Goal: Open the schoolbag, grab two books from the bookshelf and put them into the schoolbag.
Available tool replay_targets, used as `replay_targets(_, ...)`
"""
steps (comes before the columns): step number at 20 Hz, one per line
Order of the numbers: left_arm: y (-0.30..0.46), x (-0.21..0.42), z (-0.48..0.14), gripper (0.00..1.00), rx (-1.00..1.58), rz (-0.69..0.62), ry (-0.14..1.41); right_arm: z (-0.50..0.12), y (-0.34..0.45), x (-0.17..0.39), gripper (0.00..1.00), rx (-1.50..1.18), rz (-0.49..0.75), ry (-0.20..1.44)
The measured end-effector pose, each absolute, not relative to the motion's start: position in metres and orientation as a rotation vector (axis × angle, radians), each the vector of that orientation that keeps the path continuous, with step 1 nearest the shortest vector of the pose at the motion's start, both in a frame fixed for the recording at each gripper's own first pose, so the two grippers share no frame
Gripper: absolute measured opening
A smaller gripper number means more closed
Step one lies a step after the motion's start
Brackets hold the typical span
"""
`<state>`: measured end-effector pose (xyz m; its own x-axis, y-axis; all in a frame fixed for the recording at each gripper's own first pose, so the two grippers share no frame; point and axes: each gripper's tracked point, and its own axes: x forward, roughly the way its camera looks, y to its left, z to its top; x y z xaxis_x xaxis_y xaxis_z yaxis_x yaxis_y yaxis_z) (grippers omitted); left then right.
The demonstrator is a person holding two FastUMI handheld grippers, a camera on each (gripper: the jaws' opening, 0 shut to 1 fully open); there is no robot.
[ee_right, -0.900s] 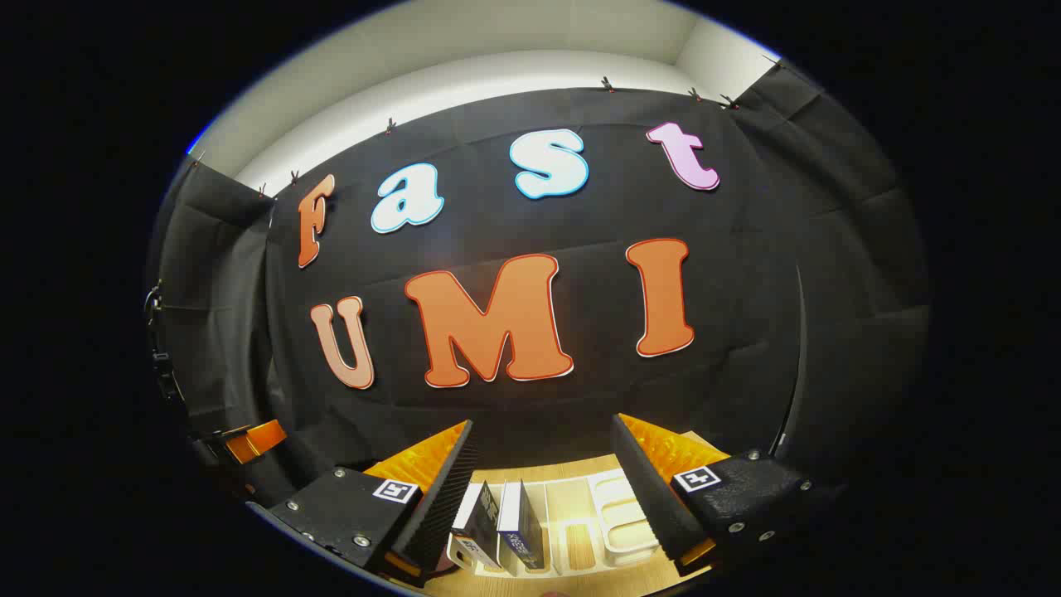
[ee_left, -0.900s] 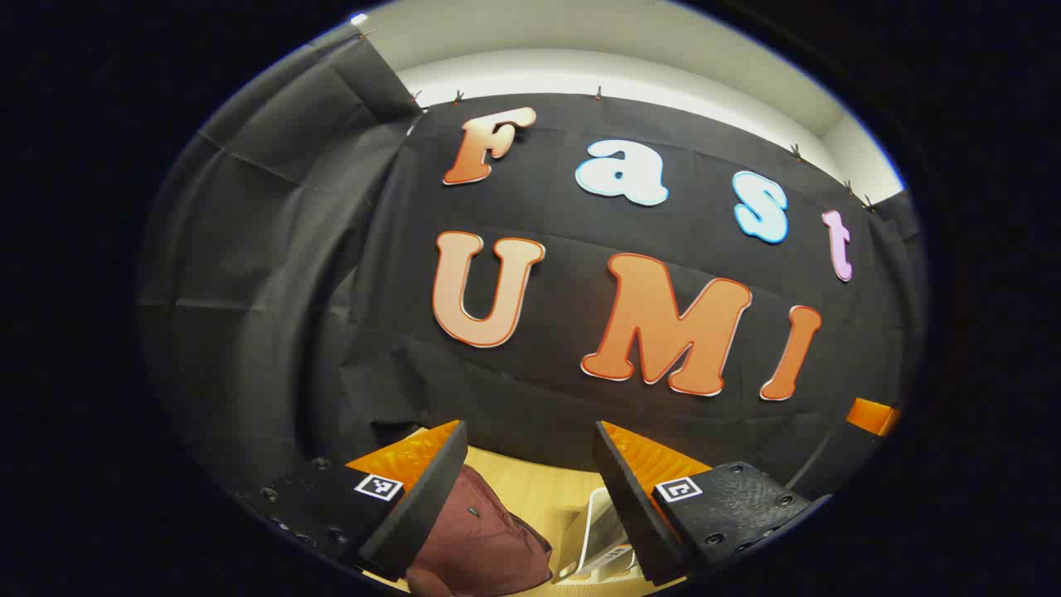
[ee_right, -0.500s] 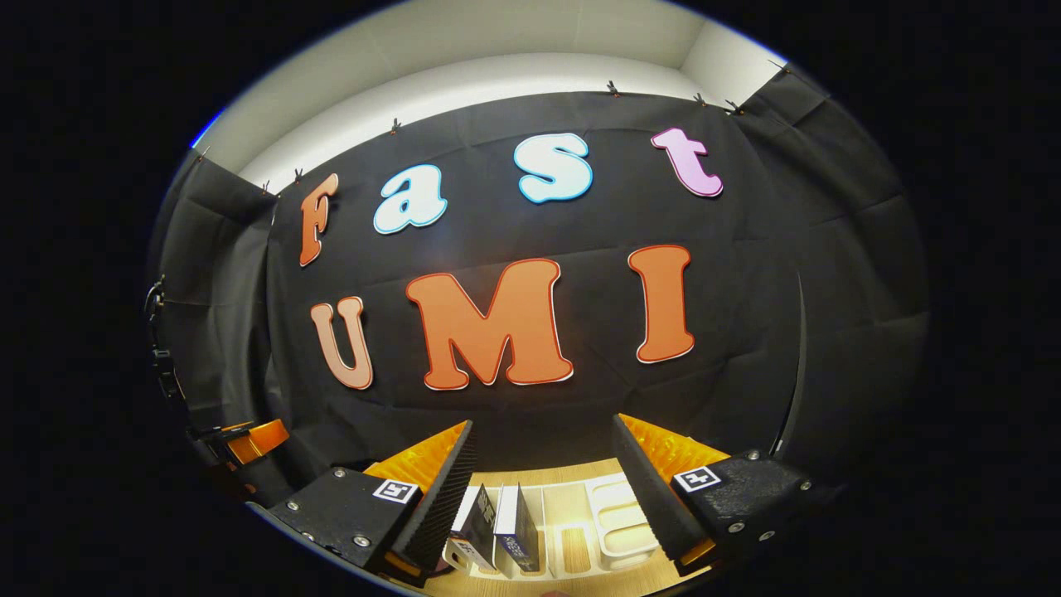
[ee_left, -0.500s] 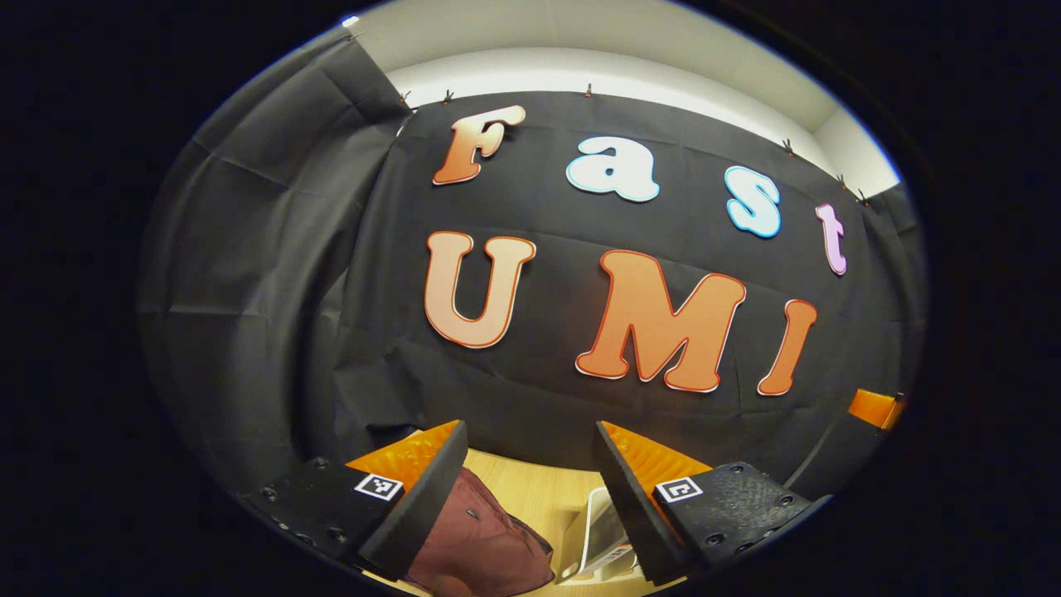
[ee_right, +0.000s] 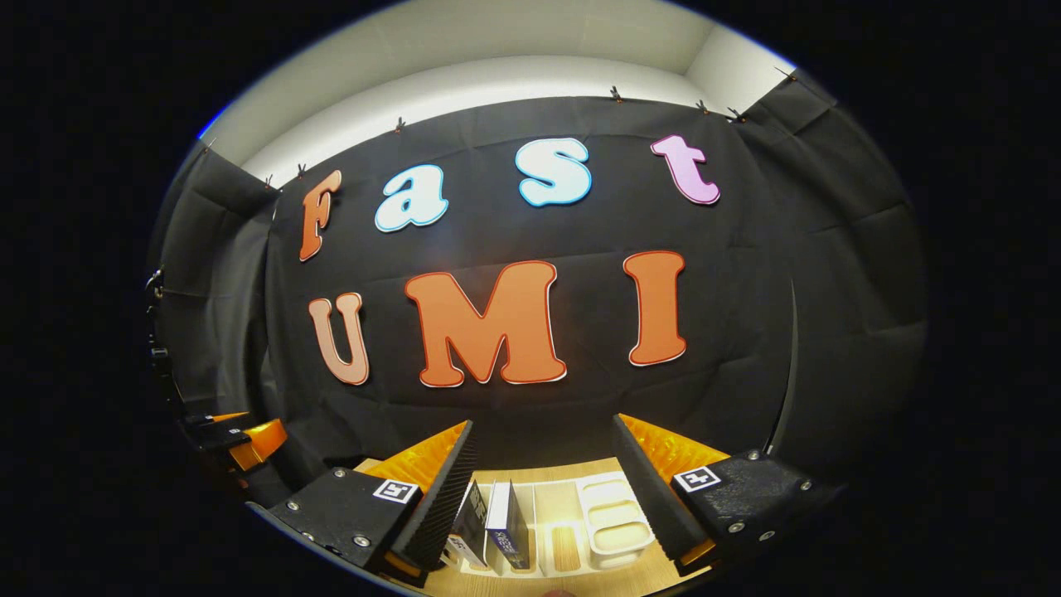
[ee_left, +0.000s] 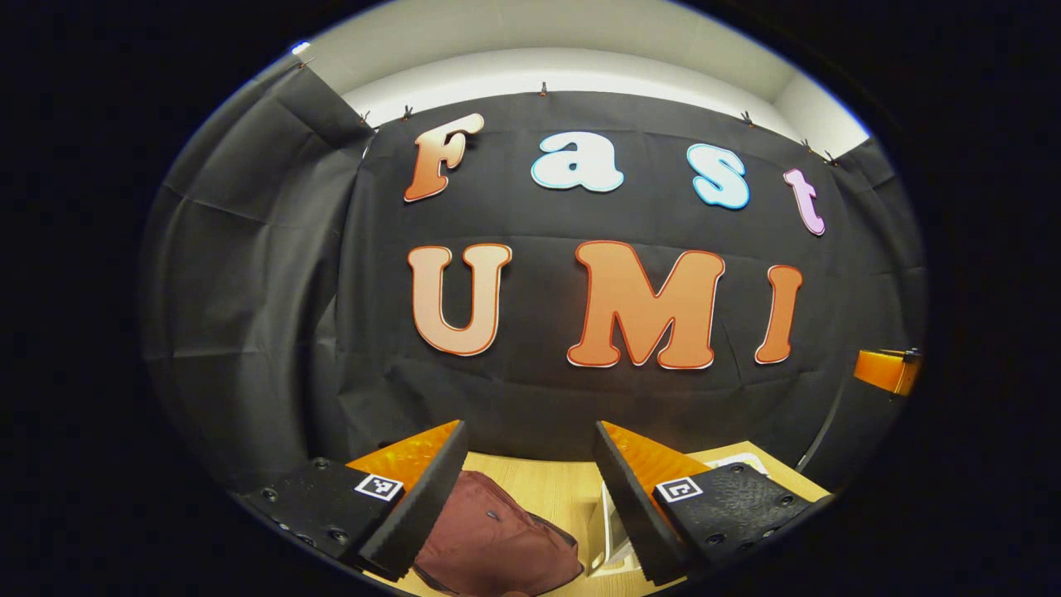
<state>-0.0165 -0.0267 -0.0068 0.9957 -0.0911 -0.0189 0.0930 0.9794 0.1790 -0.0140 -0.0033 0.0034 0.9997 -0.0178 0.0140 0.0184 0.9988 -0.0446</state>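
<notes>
The left gripper (ee_left: pixel 526 489) is held above the wooden desk (ee_left: pixel 547 485), and its jaws are released, with a wide gap and nothing between them. Through this gap, in the left gripper view, the dark red schoolbag (ee_left: pixel 497 543) lies on the desk. It looks closed, but its zipper is too small to tell for sure. Just beside the schoolbag, on the side of the right finger, stands the white bookshelf (ee_left: pixel 609 535), of which one end wall shows here.

The right gripper (ee_right: pixel 543 485) also hangs over the desk (ee_right: pixel 543 468) with its jaws released and empty. In the right gripper view the bookshelf (ee_right: pixel 609 518) is seen from above as a low white rack with several compartments. Two books (ee_right: pixel 497 531) stand upright in the compartments at the end of the bookshelf nearest to this gripper's left finger, side by side and slightly tilted. One has a dark cover and the other a white top edge with a blue spine. The other compartments of the bookshelf hold no book. Neither gripper touches the bookshelf or the schoolbag.

At the far left of the right gripper view, away from the bookshelf, part of the left gripper (ee_right: pixel 240 435) shows against the black cloth wall (ee_right: pixel 746 274).
</notes>
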Motion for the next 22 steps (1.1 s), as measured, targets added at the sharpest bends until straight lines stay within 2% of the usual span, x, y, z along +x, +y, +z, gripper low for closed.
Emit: replay_targets(22, -0.017, -0.028, -0.011, 0.95, 0.195, -0.072, 0.025, 0.004, -0.003, -0.028, 0.96, -0.087, -0.024, -0.009)
